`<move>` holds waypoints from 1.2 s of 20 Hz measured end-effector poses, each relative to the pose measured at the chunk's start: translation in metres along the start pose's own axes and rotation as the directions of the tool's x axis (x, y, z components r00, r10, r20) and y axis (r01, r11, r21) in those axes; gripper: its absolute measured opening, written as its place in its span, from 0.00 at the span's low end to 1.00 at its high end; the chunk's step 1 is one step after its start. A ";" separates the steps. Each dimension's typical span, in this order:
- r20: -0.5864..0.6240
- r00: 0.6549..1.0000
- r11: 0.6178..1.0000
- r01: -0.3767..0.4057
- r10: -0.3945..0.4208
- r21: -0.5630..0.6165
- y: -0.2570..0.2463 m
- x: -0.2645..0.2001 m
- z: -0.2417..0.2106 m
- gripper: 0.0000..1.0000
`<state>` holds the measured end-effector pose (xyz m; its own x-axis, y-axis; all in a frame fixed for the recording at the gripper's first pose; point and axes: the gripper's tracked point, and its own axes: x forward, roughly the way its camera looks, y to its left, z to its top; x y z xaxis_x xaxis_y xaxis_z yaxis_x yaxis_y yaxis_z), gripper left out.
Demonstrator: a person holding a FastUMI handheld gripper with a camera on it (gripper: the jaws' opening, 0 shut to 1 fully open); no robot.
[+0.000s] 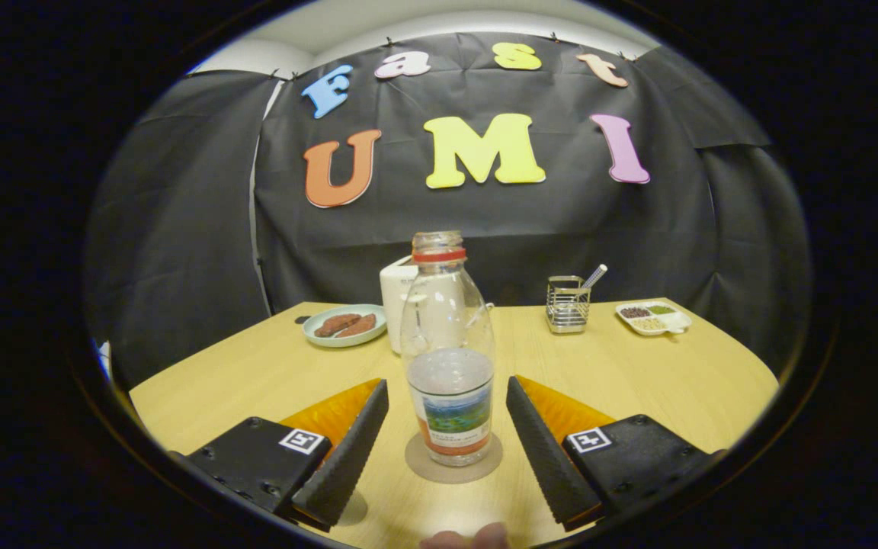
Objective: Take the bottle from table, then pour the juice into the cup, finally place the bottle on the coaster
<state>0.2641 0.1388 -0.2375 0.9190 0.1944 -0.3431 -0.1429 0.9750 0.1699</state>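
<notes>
Bottle (448,351) upright on coaster (454,461)

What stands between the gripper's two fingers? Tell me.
In the gripper view, the bottle stands upright on the coaster between the open gripper's fingers, neither finger touching it.

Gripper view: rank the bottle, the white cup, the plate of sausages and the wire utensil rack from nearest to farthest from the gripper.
1. Bottle: on the coaster, between the open fingers of the gripper, untouched.
2. White cup: right behind the bottle.
3. Plate of sausages: beyond the left finger, beside the cup and about as far; too close to call.
4. Wire utensil rack: beyond the right finger, farthest.
</notes>
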 end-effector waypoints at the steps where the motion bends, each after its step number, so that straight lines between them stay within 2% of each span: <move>1: 0.016 1.000 1.000 -0.003 0.003 0.001 0.002 -0.010 0.006 1.00; 5: 0.080 0.997 1.000 0.021 -0.022 0.014 -0.006 -0.067 0.041 1.00; 6: 0.104 0.993 0.999 0.046 -0.047 0.012 -0.014 -0.086 0.052 1.00; 8: 0.179 0.980 0.996 0.087 -0.084 -0.007 -0.024 -0.125 0.080 1.00; 13: 0.308 0.944 0.990 0.136 -0.116 -0.043 -0.032 -0.216 0.137 0.99; 18: 0.346 0.929 0.989 0.147 -0.129 -0.026 -0.033 -0.277 0.151 0.99; 24: 0.391 0.909 0.983 0.177 -0.145 -0.047 -0.034 -0.317 0.150 0.99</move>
<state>0.0329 0.0285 0.0039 0.9997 -0.0068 0.0250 0.0052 0.9980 0.0631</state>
